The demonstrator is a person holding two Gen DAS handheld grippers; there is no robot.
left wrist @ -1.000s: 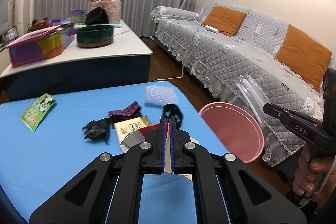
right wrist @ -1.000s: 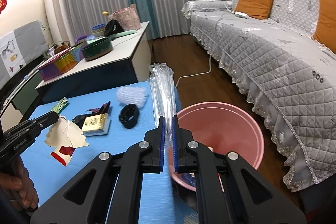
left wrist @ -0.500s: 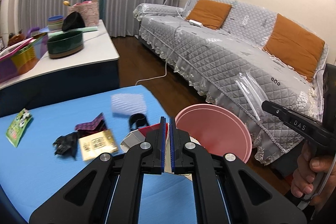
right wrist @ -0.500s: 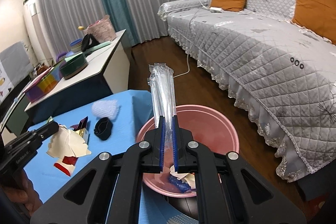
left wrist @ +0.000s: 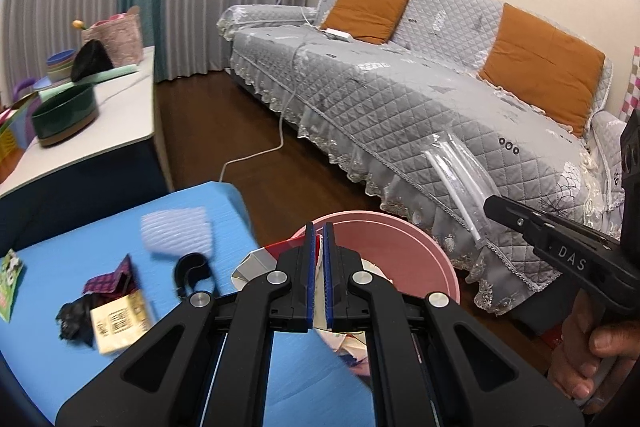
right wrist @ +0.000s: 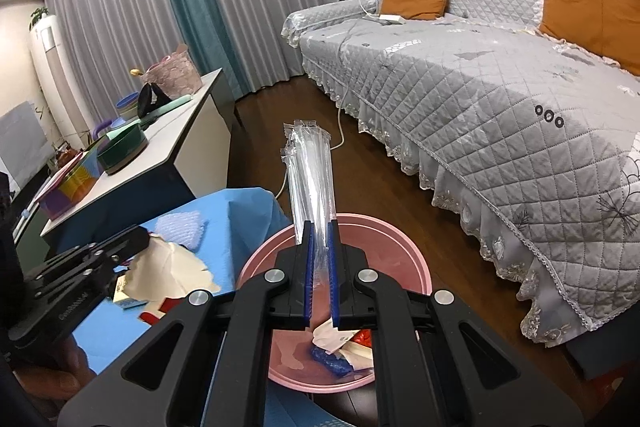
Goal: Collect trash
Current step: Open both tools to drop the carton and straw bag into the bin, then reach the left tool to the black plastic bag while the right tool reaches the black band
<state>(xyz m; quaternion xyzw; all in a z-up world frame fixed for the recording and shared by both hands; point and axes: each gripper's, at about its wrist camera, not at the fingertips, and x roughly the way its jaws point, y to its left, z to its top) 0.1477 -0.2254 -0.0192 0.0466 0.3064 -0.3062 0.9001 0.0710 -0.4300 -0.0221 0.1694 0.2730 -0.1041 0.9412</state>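
One pink bin [right wrist: 412,259], two orange cushions [left wrist: 366,13].

The right gripper [right wrist: 320,255] has its jaws closed on a long clear plastic sleeve [right wrist: 310,171] that stands up above the round pink plastic basin [right wrist: 416,267] holding crumpled paper scraps. The basin sits just off the right edge of the blue-covered worktop [right wrist: 244,203]. The left gripper [right wrist: 138,233] holds crumpled cream paper [right wrist: 168,267] over that edge.
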